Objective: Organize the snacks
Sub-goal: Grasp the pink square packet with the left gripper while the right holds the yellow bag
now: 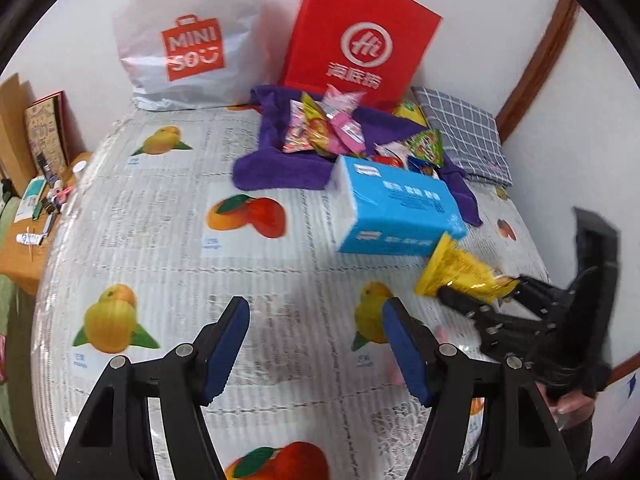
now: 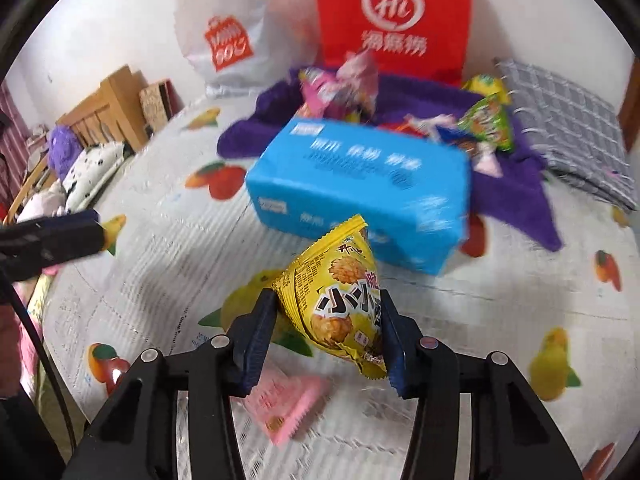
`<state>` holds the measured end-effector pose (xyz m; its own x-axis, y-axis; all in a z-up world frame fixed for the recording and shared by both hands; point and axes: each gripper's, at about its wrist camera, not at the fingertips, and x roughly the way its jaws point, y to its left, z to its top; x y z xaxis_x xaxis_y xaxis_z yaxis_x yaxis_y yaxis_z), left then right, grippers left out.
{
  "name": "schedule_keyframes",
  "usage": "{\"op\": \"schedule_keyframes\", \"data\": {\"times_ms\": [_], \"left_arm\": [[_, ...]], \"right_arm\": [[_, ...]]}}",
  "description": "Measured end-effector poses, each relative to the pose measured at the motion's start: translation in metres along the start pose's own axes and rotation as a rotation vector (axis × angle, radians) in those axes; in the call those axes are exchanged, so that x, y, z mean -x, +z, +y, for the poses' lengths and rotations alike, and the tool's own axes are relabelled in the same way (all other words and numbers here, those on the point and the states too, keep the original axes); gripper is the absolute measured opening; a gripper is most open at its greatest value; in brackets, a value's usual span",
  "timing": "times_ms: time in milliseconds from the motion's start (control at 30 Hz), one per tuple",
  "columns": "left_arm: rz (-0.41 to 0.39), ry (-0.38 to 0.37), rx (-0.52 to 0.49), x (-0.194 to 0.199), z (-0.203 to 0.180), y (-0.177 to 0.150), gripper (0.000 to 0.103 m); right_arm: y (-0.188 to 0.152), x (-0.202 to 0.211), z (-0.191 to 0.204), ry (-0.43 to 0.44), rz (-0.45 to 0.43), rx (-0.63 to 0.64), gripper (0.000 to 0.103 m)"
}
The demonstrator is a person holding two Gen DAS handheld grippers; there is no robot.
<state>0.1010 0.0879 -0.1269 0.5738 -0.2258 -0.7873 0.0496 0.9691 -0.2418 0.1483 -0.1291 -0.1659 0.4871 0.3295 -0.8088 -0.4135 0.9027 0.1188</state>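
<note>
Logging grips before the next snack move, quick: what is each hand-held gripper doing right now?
Left hand-held gripper: open, nothing between its pads.
Right hand-held gripper: closed on the yellow snack packet.

White plastic bag [image 1: 188,36], 11 o'clock, left wrist view: orange shopping-bag logo reading "MINI SO" plus smile mark. Red paper bag [image 1: 356,36], 12 o'clock: white ring logo with "Hi", white Chinese characters below, too blurred to read. Blue tissue pack [image 2: 360,188], centre of right wrist view: white print, smeared, unreadable. Yellow snack packet [image 2: 340,300], 6 o'clock: large black characters "小小", small print illegible.
</note>
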Motion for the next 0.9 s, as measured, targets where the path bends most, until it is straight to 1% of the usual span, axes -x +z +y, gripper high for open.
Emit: {"op": "schedule_keyframes", "data": {"times_ms": [167, 333, 400, 467, 533, 600, 633, 700, 767, 900], "left_arm": [[0.048, -0.027, -0.046, -0.021, -0.029, -0.009, 0.067], [0.122, -0.072, -0.062, -0.049, -0.053, -0.024, 0.067], [0.151, -0.106, -0.050, -0.058, -0.058, -0.030, 0.067], [0.184, -0.163, -0.031, -0.067, -0.062, -0.034, 0.067], [0.208, -0.177, -0.028, -0.073, -0.068, -0.036, 0.067], [0.229, -0.171, -0.050, -0.079, -0.076, -0.038, 0.067], [0.234, -0.163, -0.068, -0.081, -0.081, -0.040, 0.070], [0.222, -0.148, -0.103, -0.083, -0.091, -0.043, 0.075], [0.218, -0.125, -0.131, -0.086, -0.100, -0.046, 0.077], [0.192, -0.050, -0.223, -0.090, -0.119, -0.053, 0.076]], "right_arm": [[-0.015, 0.027, -0.030, -0.058, -0.039, -0.051, 0.049], [-0.035, 0.044, -0.059, -0.084, -0.060, -0.112, 0.049], [-0.040, 0.046, -0.066, -0.090, -0.064, -0.129, 0.049], [-0.045, 0.047, -0.073, -0.091, -0.063, -0.150, 0.049], [-0.050, 0.048, -0.080, -0.094, -0.063, -0.166, 0.049], [-0.052, 0.049, -0.084, -0.098, -0.065, -0.177, 0.049], [-0.052, 0.049, -0.086, -0.099, -0.067, -0.183, 0.049], [-0.053, 0.050, -0.089, -0.100, -0.071, -0.194, 0.049], [-0.054, 0.051, -0.091, -0.103, -0.073, -0.199, 0.049], [-0.058, 0.054, -0.094, -0.109, -0.075, -0.216, 0.049]]}}
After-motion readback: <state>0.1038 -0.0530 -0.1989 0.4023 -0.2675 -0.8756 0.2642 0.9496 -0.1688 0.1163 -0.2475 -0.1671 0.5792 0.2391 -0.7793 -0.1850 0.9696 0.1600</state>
